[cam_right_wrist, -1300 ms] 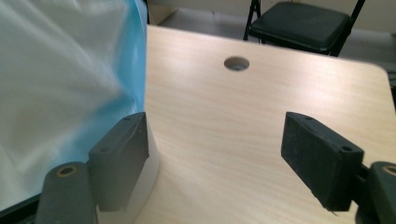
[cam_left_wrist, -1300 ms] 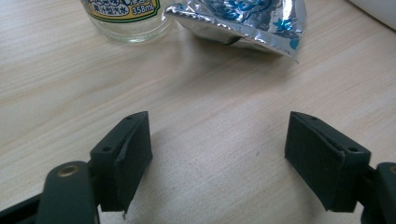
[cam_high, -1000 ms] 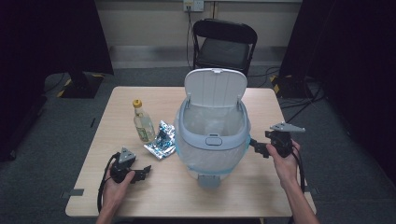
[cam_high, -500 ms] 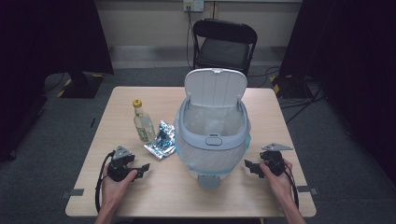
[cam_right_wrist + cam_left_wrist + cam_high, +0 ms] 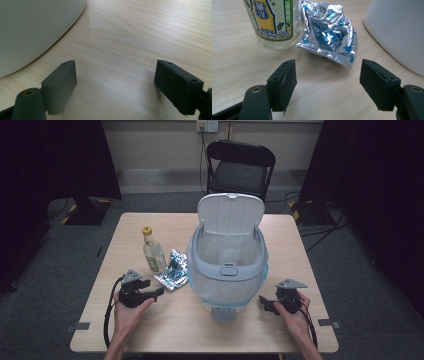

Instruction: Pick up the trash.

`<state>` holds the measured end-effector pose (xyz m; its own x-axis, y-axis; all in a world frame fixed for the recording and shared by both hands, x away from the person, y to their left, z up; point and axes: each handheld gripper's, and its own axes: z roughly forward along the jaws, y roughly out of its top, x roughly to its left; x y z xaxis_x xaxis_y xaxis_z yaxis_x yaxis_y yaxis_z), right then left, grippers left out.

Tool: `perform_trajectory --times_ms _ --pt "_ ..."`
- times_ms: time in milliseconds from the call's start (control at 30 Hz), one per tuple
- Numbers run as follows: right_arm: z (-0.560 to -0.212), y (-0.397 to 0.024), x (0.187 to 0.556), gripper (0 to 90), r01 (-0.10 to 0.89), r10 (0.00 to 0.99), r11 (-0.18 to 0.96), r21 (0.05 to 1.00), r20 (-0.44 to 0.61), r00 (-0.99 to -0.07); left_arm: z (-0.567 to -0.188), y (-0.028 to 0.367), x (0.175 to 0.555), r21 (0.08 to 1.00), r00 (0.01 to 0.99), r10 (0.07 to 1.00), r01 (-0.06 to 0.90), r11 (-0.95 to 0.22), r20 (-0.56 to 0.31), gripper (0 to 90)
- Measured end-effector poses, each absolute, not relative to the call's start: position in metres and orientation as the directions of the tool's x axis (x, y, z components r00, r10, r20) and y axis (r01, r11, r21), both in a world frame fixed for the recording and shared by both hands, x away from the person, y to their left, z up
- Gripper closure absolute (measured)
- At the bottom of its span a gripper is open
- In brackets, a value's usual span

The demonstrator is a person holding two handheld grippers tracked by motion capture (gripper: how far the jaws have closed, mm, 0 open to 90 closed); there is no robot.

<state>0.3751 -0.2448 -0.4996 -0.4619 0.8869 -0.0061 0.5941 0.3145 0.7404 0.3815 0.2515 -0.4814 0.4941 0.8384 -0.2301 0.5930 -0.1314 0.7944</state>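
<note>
Two grippers rest low on a pale wooden table (image 5: 105, 270) standing on grey carpet, dark curtains at either side. At the left, the left gripper (image 5: 156, 293) has its jaws apart with nothing between them, having just been closing a little; just ahead of it lie a crumpled foil wrapper (image 5: 172, 272) and, touching it, an upright glass bottle (image 5: 153, 251). Mid-table stands a white bin (image 5: 227, 270), lid raised. A black chair (image 5: 241, 167) waits beyond. At the right, the right gripper (image 5: 263, 303), jaws spread and just opening, holds nothing.
</note>
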Motion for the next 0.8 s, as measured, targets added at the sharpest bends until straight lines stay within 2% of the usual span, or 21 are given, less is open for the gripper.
perform_trajectory --times_ms 200,300,367,400,467,533,633,800 --pt "-0.500 -0.245 0.375 16.8 0.594 0.887 0.315 0.740 -0.006 -0.462 -0.484 0.246 0.399 0.773 0.468 0.848 0.623 -0.118 -0.248 29.0" --pt "-0.500 -0.245 0.375 16.9 0.594 0.887 0.315 0.741 -0.006 -0.462 -0.485 0.241 0.404 0.771 0.466 0.849 0.626 -0.117 -0.249 41.7" --pt "-0.500 -0.245 0.375 16.9 0.594 0.887 0.315 0.740 -0.007 -0.462 -0.487 0.239 0.410 0.751 0.455 0.859 0.645 -0.139 -0.233 44.7" --pt "-0.500 -0.245 0.375 16.9 0.594 0.887 0.315 0.740 -0.007 -0.462 -0.488 0.237 0.412 0.754 0.469 0.849 0.642 -0.138 -0.243 53.2" --pt "-0.500 -0.245 0.375 16.9 0.594 0.887 0.315 0.740 -0.007 -0.462 -0.489 0.234 0.412 0.762 0.483 0.844 0.630 -0.150 -0.233 60.0" --pt "-0.500 -0.245 0.375 16.9 0.594 0.887 0.315 0.740 -0.007 -0.462 -0.488 0.234 0.410 0.770 0.494 0.841 0.618 -0.159 -0.223 74.6" --pt "-0.500 -0.245 0.375 16.9 0.594 0.887 0.315 0.740 -0.007 -0.462 -0.485 0.234 0.406 0.783 0.498 0.838 0.603 -0.151 -0.222 86.9" --pt "-0.500 -0.245 0.375 16.9 0.594 0.887 0.315 0.741 -0.007 -0.462 -0.479 0.236 0.399 0.799 0.506 0.836 0.582 -0.152 -0.211 90.0"
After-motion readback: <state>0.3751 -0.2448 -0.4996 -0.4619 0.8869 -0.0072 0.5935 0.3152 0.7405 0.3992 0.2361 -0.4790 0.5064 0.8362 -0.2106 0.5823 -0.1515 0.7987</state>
